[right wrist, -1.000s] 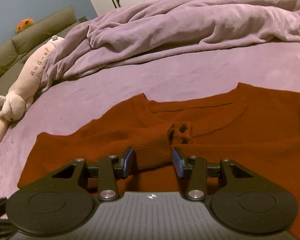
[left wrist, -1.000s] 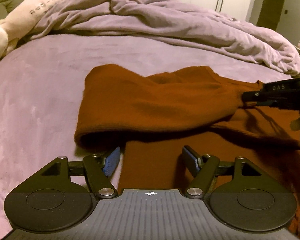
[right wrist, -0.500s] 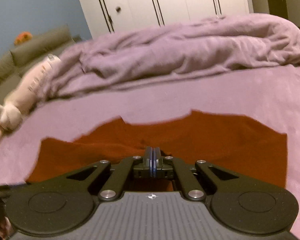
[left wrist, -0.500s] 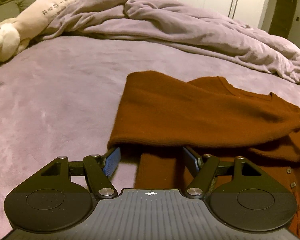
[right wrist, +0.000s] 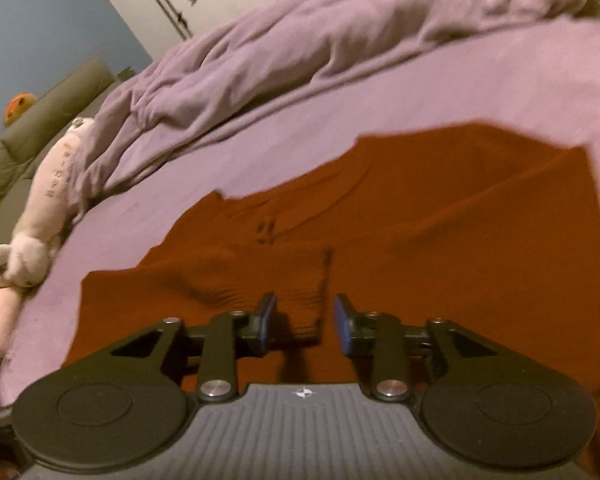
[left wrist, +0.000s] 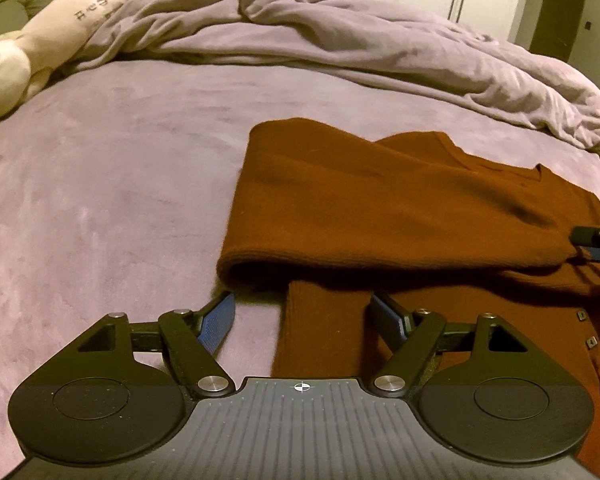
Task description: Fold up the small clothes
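Low over the bed (left wrist: 100, 168), the left gripper (left wrist: 302, 316) points forward and downward at the rust-brown cardigan (left wrist: 400, 208), which lies spread on the purple cover with one side folded over across its body. Its jaws stand wide apart, having just been opening a little further; a ribbed strip of the cardigan lies between the blue pads (left wrist: 216, 326), nearer the right one, and neither pad presses on it. The folded edge of the garment sits just beyond the fingertips. At the right border of that view the tip of the right gripper (left wrist: 596, 242) shows beside the folded-over part.

From the right wrist view, the right gripper (right wrist: 304, 320) is tilted downward and rolled, so the bed and the bunched duvet (right wrist: 300, 48) slant across the frame. Its jaws are partly open and have just been opening; a ribbed cuff of the cardigan (right wrist: 440, 240) lies between and just ahead of the pads, which do not grip it. The picture is blurred, so finer contact cannot be told.

A pale plush toy (left wrist: 40, 36) lies at the far left of the bed, against the duvet's edge, well apart from the garment.
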The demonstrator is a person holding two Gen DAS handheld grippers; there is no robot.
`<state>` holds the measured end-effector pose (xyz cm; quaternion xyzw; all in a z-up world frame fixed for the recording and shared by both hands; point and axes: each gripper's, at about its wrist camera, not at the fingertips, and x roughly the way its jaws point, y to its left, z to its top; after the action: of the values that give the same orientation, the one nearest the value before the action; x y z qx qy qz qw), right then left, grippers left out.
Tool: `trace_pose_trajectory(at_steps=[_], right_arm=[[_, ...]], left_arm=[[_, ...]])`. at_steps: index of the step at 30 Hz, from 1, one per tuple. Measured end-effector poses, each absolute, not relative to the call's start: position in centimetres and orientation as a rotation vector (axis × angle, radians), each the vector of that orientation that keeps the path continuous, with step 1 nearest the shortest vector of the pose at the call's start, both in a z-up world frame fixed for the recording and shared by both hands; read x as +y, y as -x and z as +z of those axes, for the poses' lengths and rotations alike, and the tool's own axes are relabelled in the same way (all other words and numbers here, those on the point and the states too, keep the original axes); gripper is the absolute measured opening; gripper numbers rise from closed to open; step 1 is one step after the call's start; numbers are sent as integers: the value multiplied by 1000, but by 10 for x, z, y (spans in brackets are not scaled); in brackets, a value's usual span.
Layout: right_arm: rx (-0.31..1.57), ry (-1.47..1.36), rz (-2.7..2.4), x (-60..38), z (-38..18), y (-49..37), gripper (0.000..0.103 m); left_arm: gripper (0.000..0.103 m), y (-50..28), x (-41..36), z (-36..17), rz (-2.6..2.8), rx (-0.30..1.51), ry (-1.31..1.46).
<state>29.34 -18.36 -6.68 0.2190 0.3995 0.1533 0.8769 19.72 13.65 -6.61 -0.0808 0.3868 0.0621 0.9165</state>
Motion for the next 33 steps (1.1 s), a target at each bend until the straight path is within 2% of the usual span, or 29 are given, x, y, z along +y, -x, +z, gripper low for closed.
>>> trace_pose_trajectory(at_steps=[2,3,4,5,6,11,15,17,18,19,22,24,26,28,33], right_arm=[[830,-453,316,-174,-69,-299,37],[825,-434,301,-169,-68,-302,32],[819,-412,288,-166,-66,-302,14],[815,-385,286,-162,-63,-301,4],[803,-365,297,-161,-59,-299,1],[686,-309,293,-170,-34,-279,1],[766,-401,309,-184,-43,-288,4],[798,-428,321,-184,-51,-292,12],[814,-438,319,-183,-55,-293,27],[819,-448,313,-182,-58,-294,34],[816,-467,309,-179,-65,-298,34],[806,-475,318,-175,-65,-302,34],[799,-454,330,-169,-63,-304,24],[805,-397,333,-160,-62,-307,1],[654,-225,266,-152,-31,-287,1]], left_arm=[[80,-199,136,-65,129,797,161],[81,-200,136,-65,128,798,160],[81,-200,136,-65,129,800,157],[81,-201,136,-65,132,800,153],[82,-202,136,-66,133,801,151],[83,-205,138,-68,146,802,148],[83,-206,137,-68,154,802,149],[84,-206,137,-68,152,804,148],[84,-206,137,-68,150,805,144],[84,-206,136,-68,148,805,140],[86,-206,137,-68,144,807,130],[86,-208,137,-69,146,808,127],[86,-209,137,-70,155,807,130],[86,-211,137,-70,163,807,140],[87,-214,137,-68,204,809,135]])
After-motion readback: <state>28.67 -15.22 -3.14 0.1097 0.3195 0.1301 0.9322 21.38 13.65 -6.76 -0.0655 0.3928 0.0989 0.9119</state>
